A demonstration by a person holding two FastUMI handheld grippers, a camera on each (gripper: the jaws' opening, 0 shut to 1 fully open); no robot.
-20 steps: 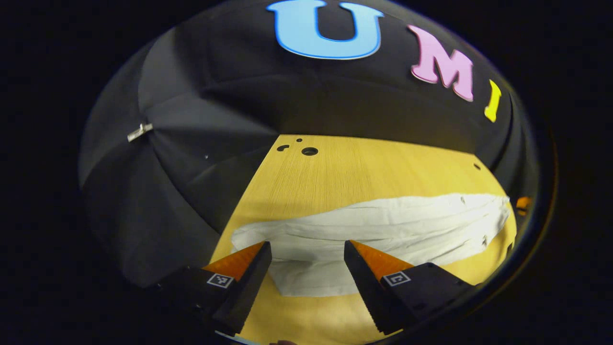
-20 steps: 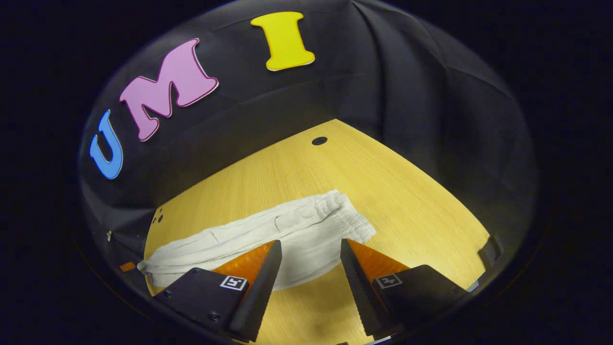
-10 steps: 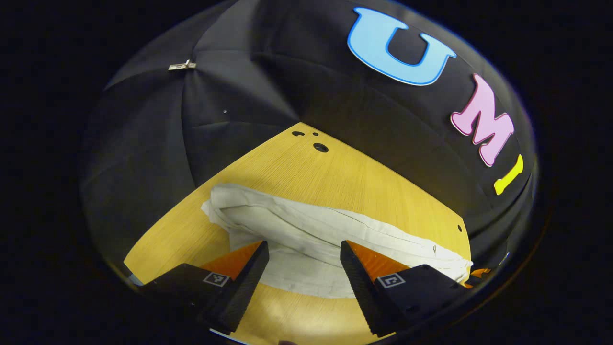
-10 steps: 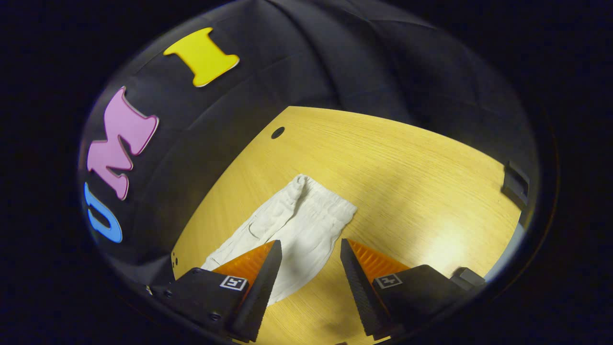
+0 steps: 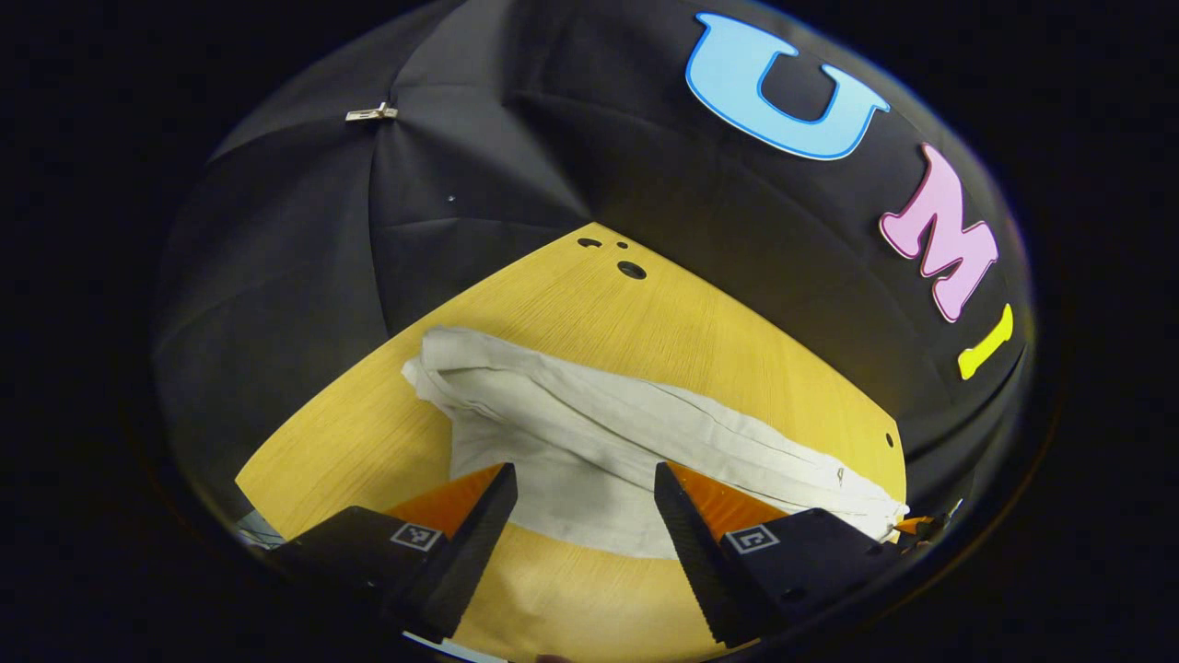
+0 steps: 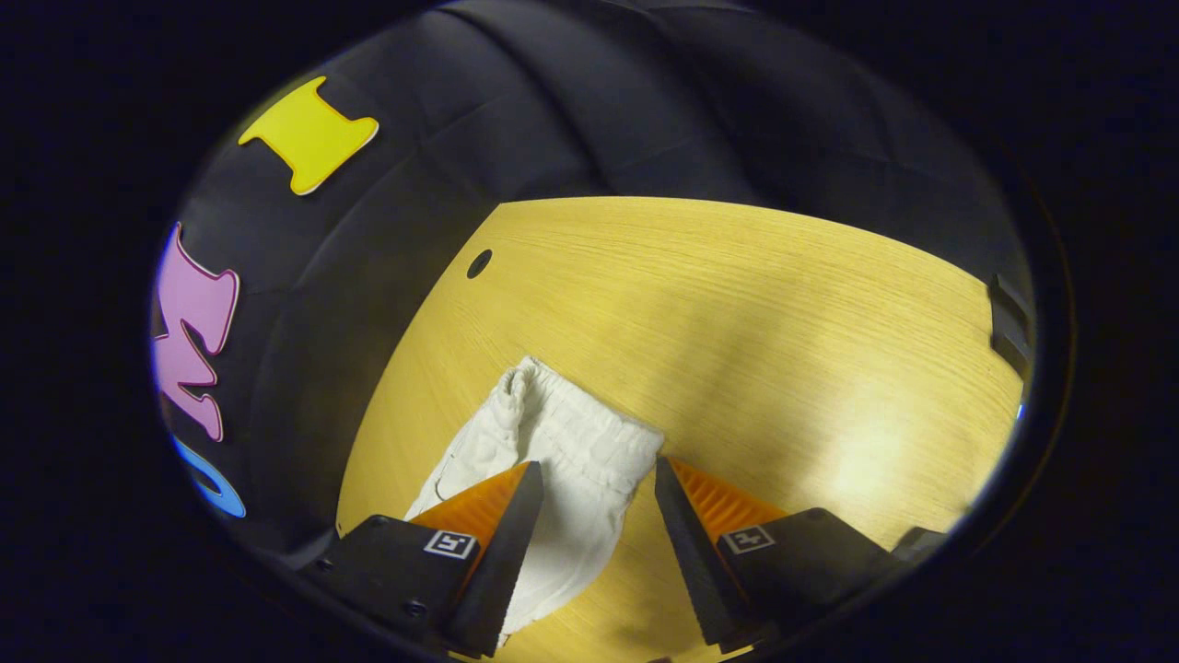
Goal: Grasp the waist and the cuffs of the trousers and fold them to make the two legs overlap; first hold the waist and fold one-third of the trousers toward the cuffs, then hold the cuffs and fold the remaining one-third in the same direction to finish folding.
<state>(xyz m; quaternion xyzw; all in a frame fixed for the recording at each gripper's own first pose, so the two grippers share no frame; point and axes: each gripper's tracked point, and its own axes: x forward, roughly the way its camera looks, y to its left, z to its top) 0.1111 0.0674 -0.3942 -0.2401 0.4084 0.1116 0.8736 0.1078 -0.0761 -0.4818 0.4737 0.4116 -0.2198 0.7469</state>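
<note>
1. A pair of white, creased cloth trousers (image 5: 589, 433) lies flat on the yellow wood-grain tabletop (image 5: 589, 313), running in the left gripper view from the cuffs (image 5: 437, 368) at centre left down to the lower right edge of the frame.
2. In the right gripper view the same trousers (image 6: 562, 460) sit at lower centre, their gathered elastic waist (image 6: 589, 428) pointing toward the middle of the frame.
3. The left tool (image 5: 585, 483) hovers at the bottom centre of its view, released, its two fingers spread wide with the trouser cloth showing in the gap between them; whether the tips touch the fabric cannot be told.
4. The right tool (image 6: 594, 479) is likewise released, fingers apart at the bottom of its view, straddling the waist end of the garment.
5. Small round dark holes (image 5: 631, 270) mark the far corner of the tabletop in the left gripper view; one such hole (image 6: 479, 263) shows at upper left of the board in the right gripper view.
6. A black cloth wall (image 5: 461, 184) closes the booth behind the tabletop, pinned by a small metal clip (image 5: 371, 113) at upper left.
</note>
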